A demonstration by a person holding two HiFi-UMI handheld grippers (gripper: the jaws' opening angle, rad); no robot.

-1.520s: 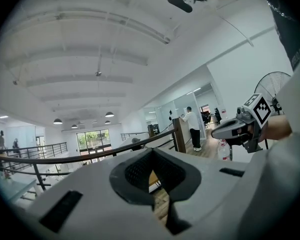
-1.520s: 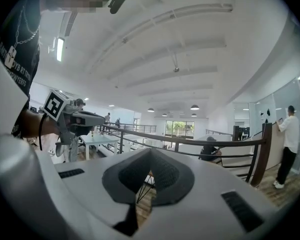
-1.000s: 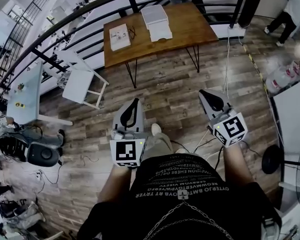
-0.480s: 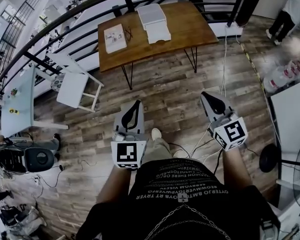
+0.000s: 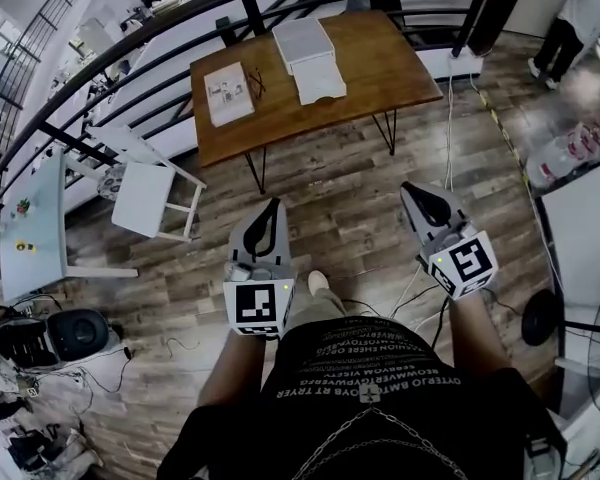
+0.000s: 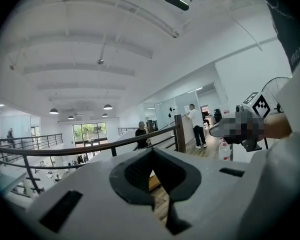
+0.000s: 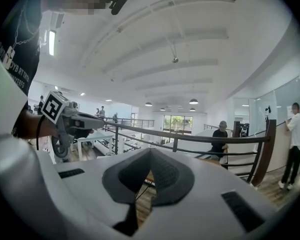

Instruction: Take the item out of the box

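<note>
A white box (image 5: 305,40) stands on the far side of a wooden table (image 5: 365,73), with a flat white piece (image 5: 321,70) lying against it. Nearer the table's left end lies a pale flat package (image 5: 228,92). Both grippers are held low before the person's body, well short of the table. My left gripper (image 5: 271,206) is shut with nothing in it, jaws meeting at the tip (image 6: 151,151). My right gripper (image 5: 412,190) is likewise shut and empty (image 7: 150,151). What is inside the box cannot be seen.
A black railing (image 5: 180,30) runs behind the table. A white chair (image 5: 148,186) and a white side table (image 5: 30,230) stand at the left. Cables trail on the wood floor (image 5: 420,288). A fan base (image 5: 542,318) and water bottles (image 5: 570,150) are at the right; a person (image 5: 580,8) stands far right.
The view has drifted toward the table, which now sits a little more left in the picture. Both grippers hold the same pose, shut.
</note>
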